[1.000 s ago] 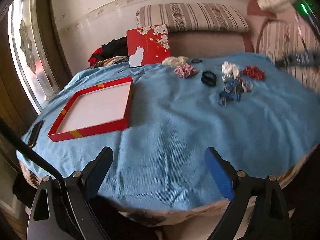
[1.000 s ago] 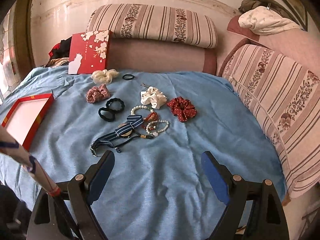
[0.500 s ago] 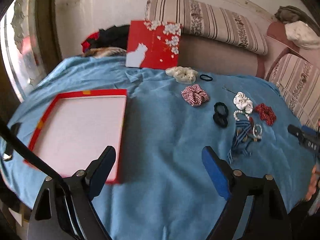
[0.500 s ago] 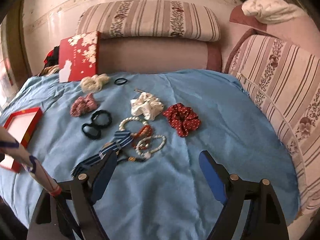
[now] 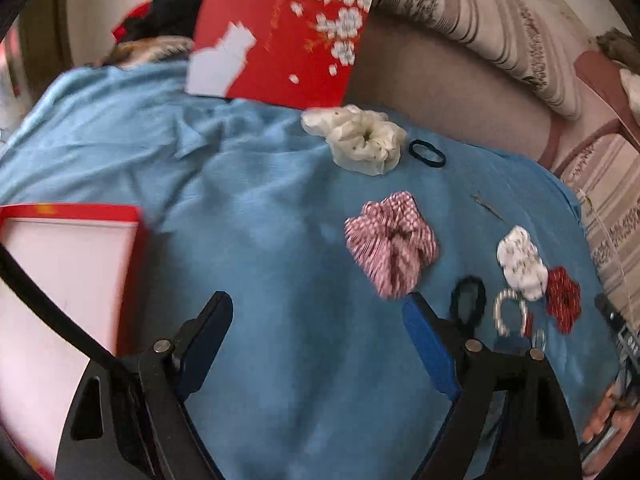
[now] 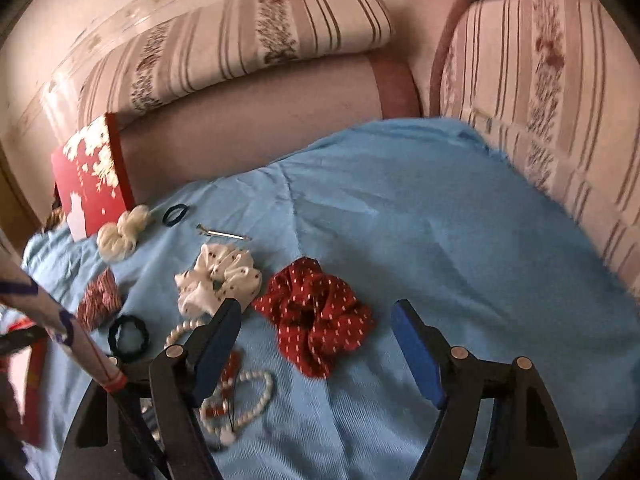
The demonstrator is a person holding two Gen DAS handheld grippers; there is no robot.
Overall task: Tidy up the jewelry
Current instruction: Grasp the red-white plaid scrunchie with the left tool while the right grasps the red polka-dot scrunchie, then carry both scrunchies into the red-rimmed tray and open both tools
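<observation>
My left gripper [image 5: 318, 312] is open and empty above the blue cloth, just short of a pink checked scrunchie [image 5: 390, 242]. A cream scrunchie [image 5: 360, 140], a black hair tie [image 5: 427, 148], a white dotted scrunchie [image 5: 520, 262], a black scrunchie [image 5: 468, 304] and a pearl bracelet [image 5: 510, 312] lie beyond. The open red tray [image 5: 60, 264] sits at the left. My right gripper [image 6: 316, 320] is open and empty, straddling a red dotted scrunchie [image 6: 316, 320]. A white dotted scrunchie [image 6: 218, 276], pearl bracelets [image 6: 240, 400] and a hair pin [image 6: 222, 233] lie left of it.
The red box lid [image 5: 280, 28] with white flowers leans against the striped sofa back [image 6: 240, 52]. A striped cushion [image 6: 560, 92] borders the cloth on the right. The blue cloth [image 6: 440, 220] stretches to the right of the jewelry.
Both grippers have moved forward and lower over the cloth. The left one has closed in on the pink checked scrunchie, the right one on the red dotted scrunchie. Both stay open.
</observation>
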